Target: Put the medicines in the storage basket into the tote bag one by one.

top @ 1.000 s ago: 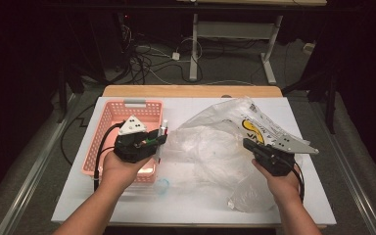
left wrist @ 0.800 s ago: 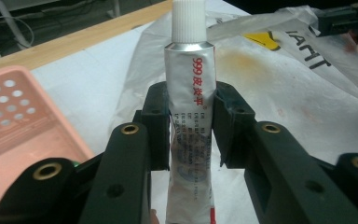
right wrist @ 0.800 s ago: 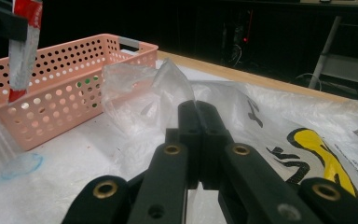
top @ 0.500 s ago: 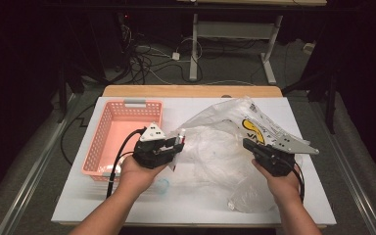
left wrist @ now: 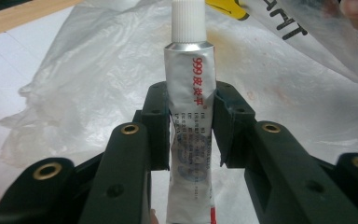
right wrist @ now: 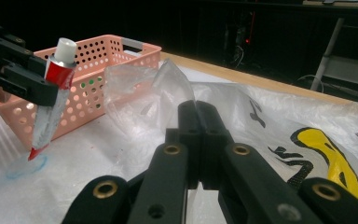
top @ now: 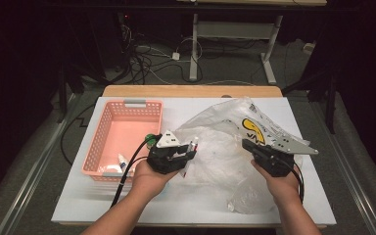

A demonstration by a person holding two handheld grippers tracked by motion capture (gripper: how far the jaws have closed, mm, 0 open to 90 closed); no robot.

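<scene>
Two grippers — left (left wrist: 191, 126) clamps ointment tube (left wrist: 189, 116), right (right wrist: 199, 135) seemingly pinches plastic bag (top: 225, 147).

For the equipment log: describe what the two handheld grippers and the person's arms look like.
Both grippers, left gripper and right gripper, are black, each with two blocky jaws studded with brass-ringed holes. A grey three-cornered plate tops each. A black cable trails from the left one. The forearms are bare, with no sleeves visible.

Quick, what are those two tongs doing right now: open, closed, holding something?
Left tongs: closed on a small tube with a white cap.
Right tongs: closed, pinching the edge of the clear plastic bag.
</scene>
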